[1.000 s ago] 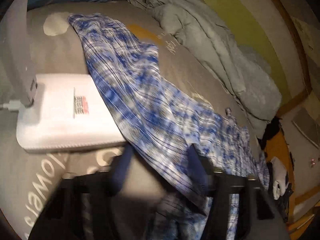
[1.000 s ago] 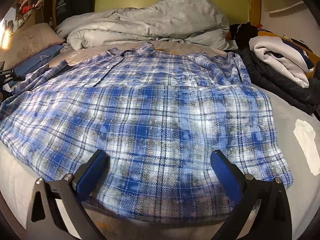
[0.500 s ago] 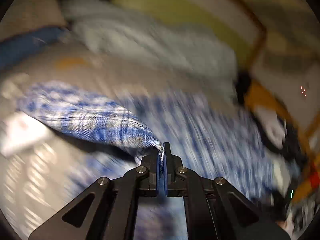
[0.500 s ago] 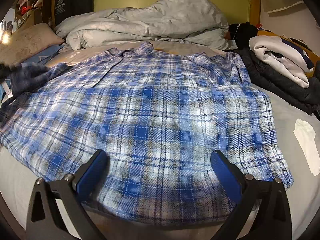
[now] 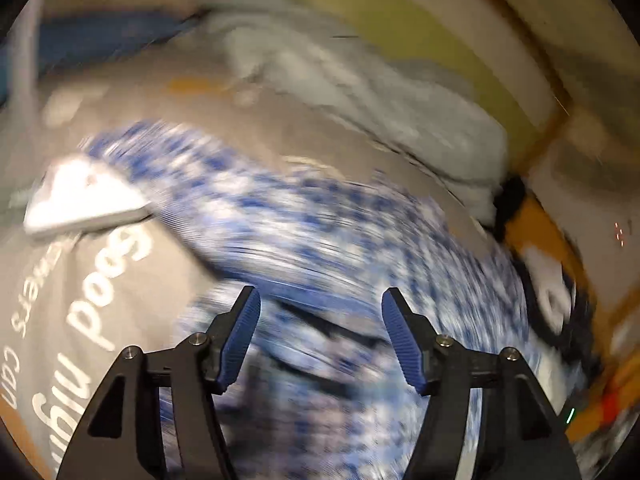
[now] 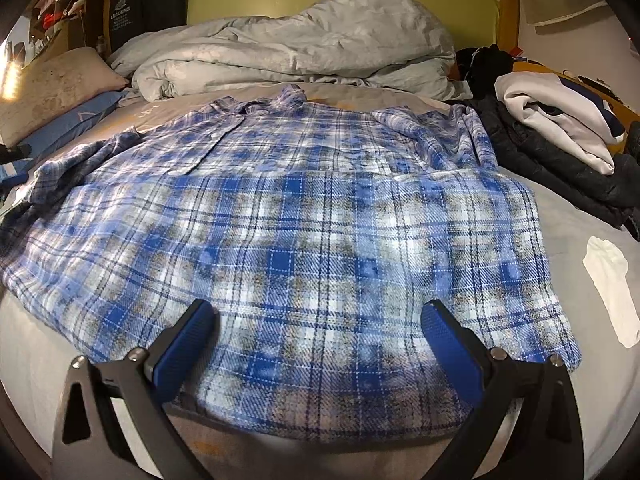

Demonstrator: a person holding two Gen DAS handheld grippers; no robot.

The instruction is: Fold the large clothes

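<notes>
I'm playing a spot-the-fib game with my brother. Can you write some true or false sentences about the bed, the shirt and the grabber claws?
1. The plaid shirt lies spread out on the bed. True.
2. The right gripper is pinching the shirt's hem. False: its jaws stand wide open above the cloth.
3. The left gripper is open, holding nothing. True: its jaws have just been opening, with nothing clamped.
4. A white sock lies on the shirt. False: it lies on the bed beside it.
5. The grey duvet is neatly folded. False: it is bunched up beyond the shirt's collar.
</notes>
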